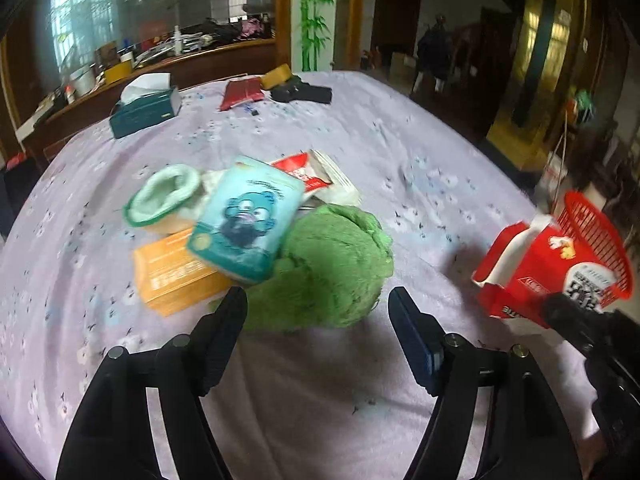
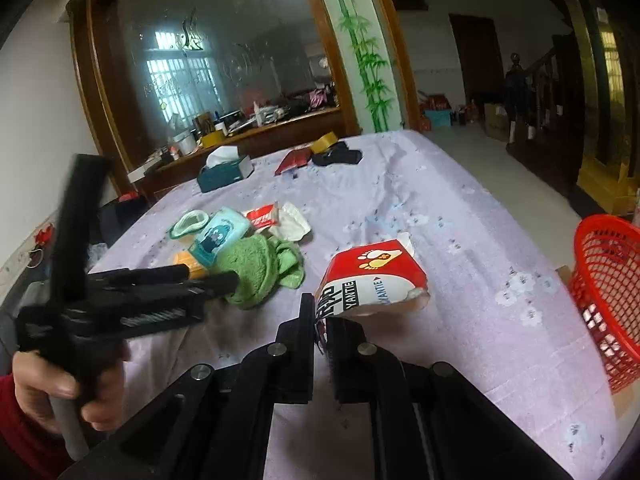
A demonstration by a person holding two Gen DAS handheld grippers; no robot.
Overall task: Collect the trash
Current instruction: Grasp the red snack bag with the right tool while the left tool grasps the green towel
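Observation:
My left gripper (image 1: 318, 300) stands open just in front of a crumpled green cloth (image 1: 332, 268), whose near edge reaches between the fingertips without touching the pads. Behind the cloth lies a pile: a teal tissue pack (image 1: 244, 220), an orange box (image 1: 172, 276), a green-rimmed paper cup (image 1: 164, 196) and a red-and-white wrapper (image 1: 304, 172). My right gripper (image 2: 320, 320) is shut on the edge of a red-and-white packet (image 2: 372, 276), held above the lilac tablecloth (image 2: 460, 208). In the right wrist view the left gripper (image 2: 214, 275) points at the green cloth (image 2: 256, 268).
A red mesh basket (image 2: 604, 280) stands off the table's right edge. At the far end sit a teal tissue box (image 1: 144, 108), a red pouch (image 1: 240, 94), a yellow box (image 1: 276, 76) and a black object (image 1: 304, 94). A hand (image 2: 60, 384) grips the left tool.

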